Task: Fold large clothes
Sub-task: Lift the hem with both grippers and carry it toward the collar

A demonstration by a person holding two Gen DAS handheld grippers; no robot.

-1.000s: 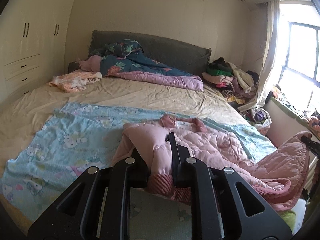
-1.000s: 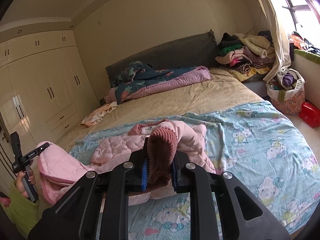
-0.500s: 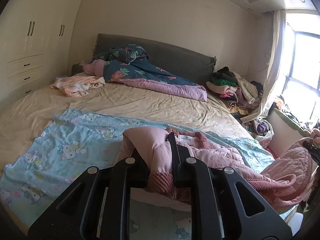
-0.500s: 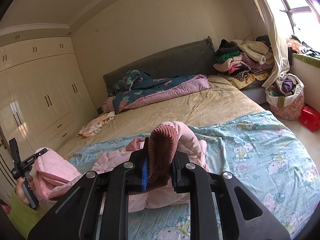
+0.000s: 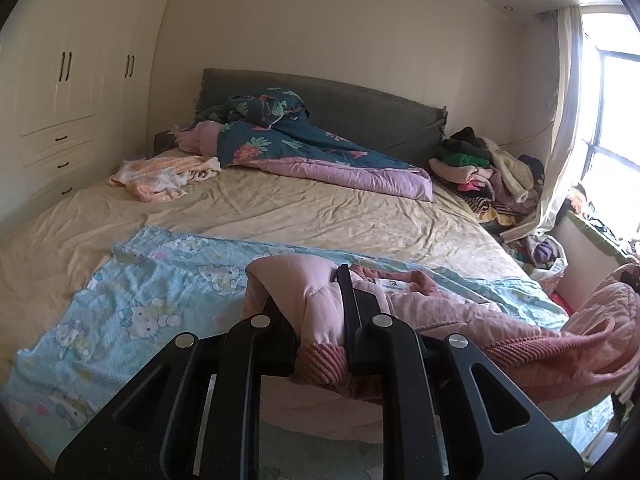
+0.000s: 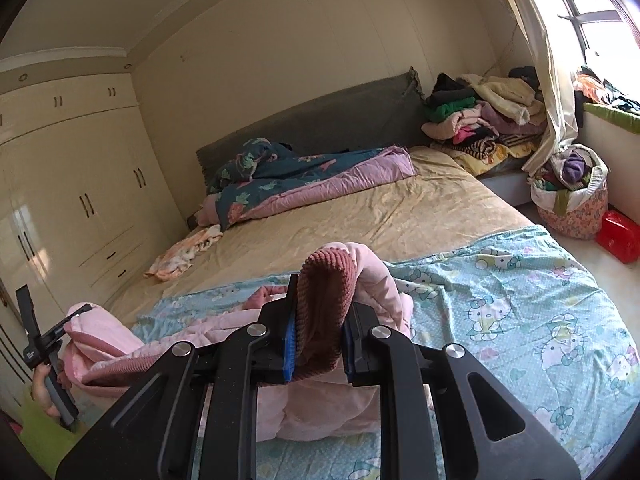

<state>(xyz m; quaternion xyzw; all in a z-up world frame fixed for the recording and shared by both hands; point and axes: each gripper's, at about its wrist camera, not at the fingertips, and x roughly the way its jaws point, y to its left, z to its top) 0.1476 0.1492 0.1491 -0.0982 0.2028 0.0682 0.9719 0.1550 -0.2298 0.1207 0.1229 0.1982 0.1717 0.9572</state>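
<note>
Clamping one pink jacket (image 5: pixel 440 308), two grippers each pinch a ribbed cuff: left gripper (image 5: pixel 324 320) lower centre, right gripper (image 6: pixel 320 336) likewise.

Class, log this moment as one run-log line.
step: folding | left gripper: shut on jacket | right gripper: shut on jacket | jacket over bed

We get daylight flooding from the blown-out window (image 5: pixel 608 128), soft shadows, mild blur, and fisheye edges curving into black.

Pink jacket (image 5: pixel 440 312) lower part hidden behind tongs, label print too small
</note>
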